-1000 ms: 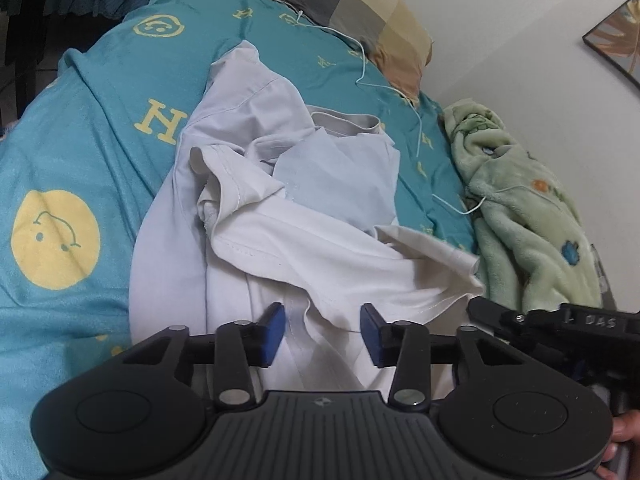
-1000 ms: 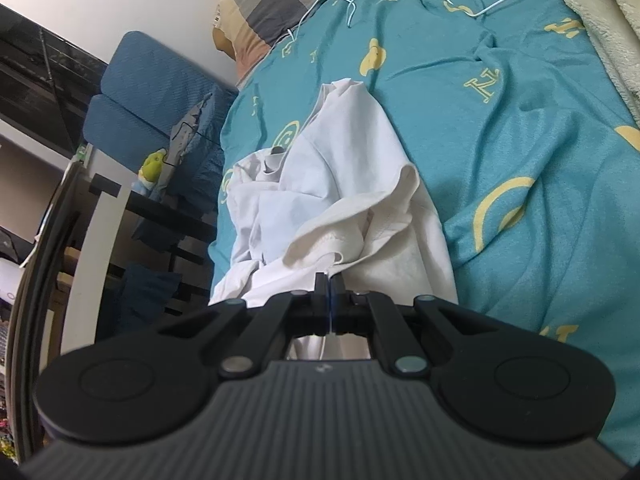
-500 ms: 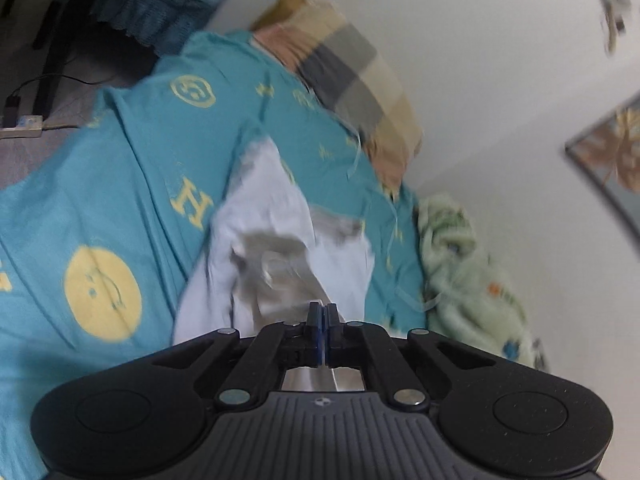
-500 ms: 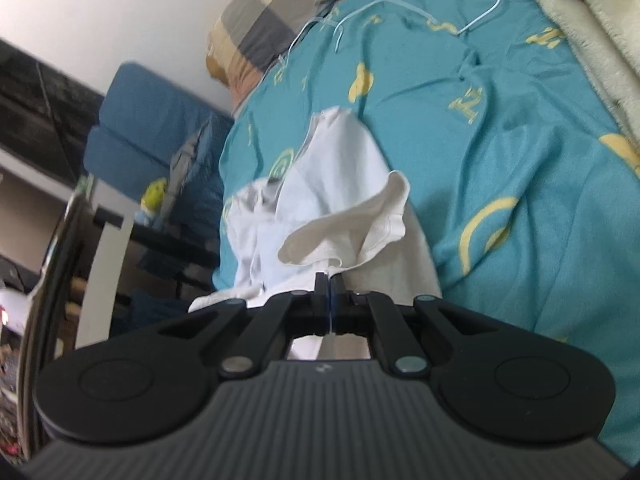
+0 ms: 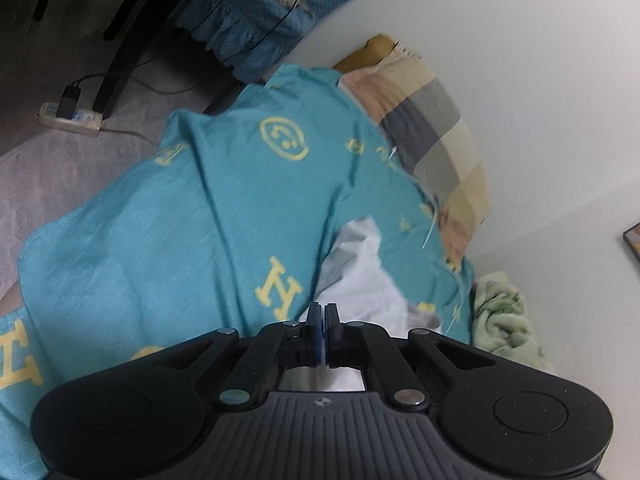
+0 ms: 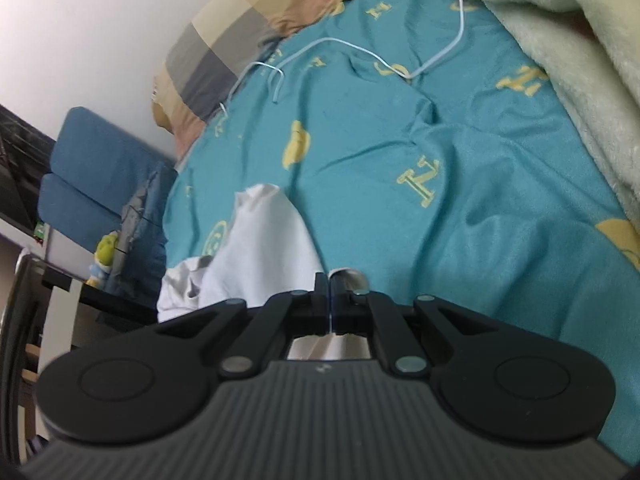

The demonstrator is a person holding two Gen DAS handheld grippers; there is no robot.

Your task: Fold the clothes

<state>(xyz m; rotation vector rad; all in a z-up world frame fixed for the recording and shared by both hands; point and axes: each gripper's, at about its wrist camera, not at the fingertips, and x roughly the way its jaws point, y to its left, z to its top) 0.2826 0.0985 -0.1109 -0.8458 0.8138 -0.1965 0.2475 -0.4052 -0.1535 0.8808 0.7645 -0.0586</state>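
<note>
- White garment (image 5: 360, 276), left wrist view: it lies on the teal bedsheet (image 5: 168, 248), directly ahead of my left gripper (image 5: 322, 320) and slightly to its right. White cloth also shows in the window behind the fingers.
- The left jaws are pressed together; I see fabric behind them, so I read them as clamped on the garment.
- A checked pillow (image 5: 432, 148) lies beyond, against the wall; a green blanket (image 5: 504, 320) lies at right.
- White garment (image 6: 260, 248), right wrist view: it trails from my right gripper (image 6: 329, 284) ahead and leftward over the sheet.
- The right jaws are closed, with white fabric visible behind them.
- A white cable (image 6: 360, 46) lies well beyond, near the pillow.
</note>
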